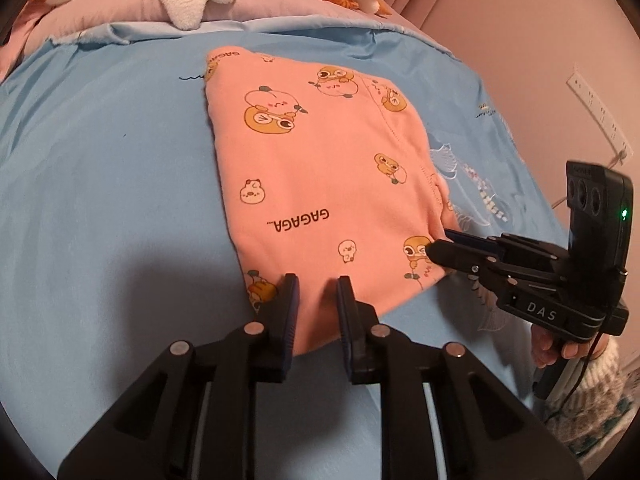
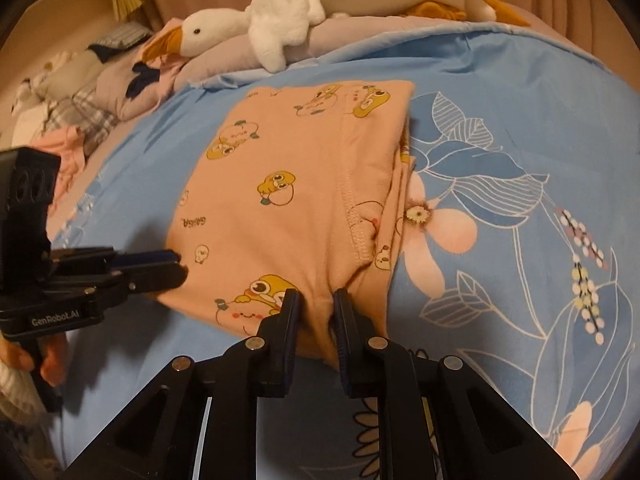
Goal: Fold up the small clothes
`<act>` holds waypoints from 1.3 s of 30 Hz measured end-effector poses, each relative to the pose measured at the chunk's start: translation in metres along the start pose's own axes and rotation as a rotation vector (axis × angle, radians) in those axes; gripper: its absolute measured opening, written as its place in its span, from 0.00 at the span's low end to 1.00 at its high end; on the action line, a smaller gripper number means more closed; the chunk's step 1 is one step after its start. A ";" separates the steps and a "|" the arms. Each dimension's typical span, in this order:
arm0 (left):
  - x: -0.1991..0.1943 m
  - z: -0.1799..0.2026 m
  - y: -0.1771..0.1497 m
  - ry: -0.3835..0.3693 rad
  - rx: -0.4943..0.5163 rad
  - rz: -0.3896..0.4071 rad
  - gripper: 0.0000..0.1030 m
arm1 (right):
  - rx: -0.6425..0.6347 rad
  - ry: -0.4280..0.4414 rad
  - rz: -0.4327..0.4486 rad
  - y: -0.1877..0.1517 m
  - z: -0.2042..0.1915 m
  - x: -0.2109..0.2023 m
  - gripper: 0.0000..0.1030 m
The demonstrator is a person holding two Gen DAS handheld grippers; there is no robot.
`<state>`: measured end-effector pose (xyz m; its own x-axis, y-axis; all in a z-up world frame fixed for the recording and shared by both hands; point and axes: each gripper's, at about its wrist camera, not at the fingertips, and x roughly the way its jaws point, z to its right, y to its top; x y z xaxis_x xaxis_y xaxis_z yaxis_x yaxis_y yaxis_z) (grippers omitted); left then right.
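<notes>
A folded pink garment (image 1: 320, 172) with cartoon duck prints lies flat on the blue bedsheet (image 1: 100, 184); it also shows in the right wrist view (image 2: 288, 200). My left gripper (image 1: 317, 282) sits at its near edge, fingers partly closed with the cloth edge bunched between them. It shows from the side in the right wrist view (image 2: 176, 266). My right gripper (image 2: 316, 298) pinches the near right corner of the garment, fabric gathered between its fingers. It shows in the left wrist view (image 1: 434, 246) at that corner.
A white plush goose (image 2: 320, 4) lies on a lilac pillow (image 1: 132, 8) at the head of the bed. Crumpled clothes (image 2: 76, 96) lie at the far left. The sheet has a flower print (image 2: 460, 216) to the right. A pink wall (image 1: 520, 20) stands on the right.
</notes>
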<state>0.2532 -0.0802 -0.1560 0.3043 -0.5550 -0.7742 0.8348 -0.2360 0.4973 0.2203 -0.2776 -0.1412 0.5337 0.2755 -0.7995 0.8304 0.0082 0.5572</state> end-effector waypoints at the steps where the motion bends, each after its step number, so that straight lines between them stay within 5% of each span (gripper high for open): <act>1: -0.004 -0.002 0.000 -0.012 -0.015 0.003 0.38 | 0.008 0.017 0.001 0.000 0.001 -0.005 0.21; 2: -0.010 -0.006 0.000 -0.015 -0.044 0.018 0.61 | 0.023 0.042 0.006 0.000 0.002 -0.009 0.27; 4: -0.021 -0.014 0.000 -0.008 -0.082 0.067 0.74 | 0.083 0.110 0.030 0.000 0.012 -0.021 0.38; 12: -0.022 -0.050 0.019 -0.136 -0.242 0.069 0.74 | 0.354 0.257 0.075 0.011 0.065 -0.023 0.53; 17: -0.011 -0.057 0.027 -0.182 -0.304 0.063 0.74 | 0.452 0.311 0.071 0.022 0.083 -0.003 0.54; 39: 0.037 -0.054 0.066 -0.228 -0.284 0.056 0.73 | 0.421 0.417 0.021 0.052 0.080 0.051 0.54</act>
<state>0.3442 -0.0736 -0.1727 0.2700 -0.7321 -0.6254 0.9236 0.0134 0.3831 0.3035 -0.3403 -0.1717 0.5133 0.6271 -0.5859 0.8580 -0.3597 0.3667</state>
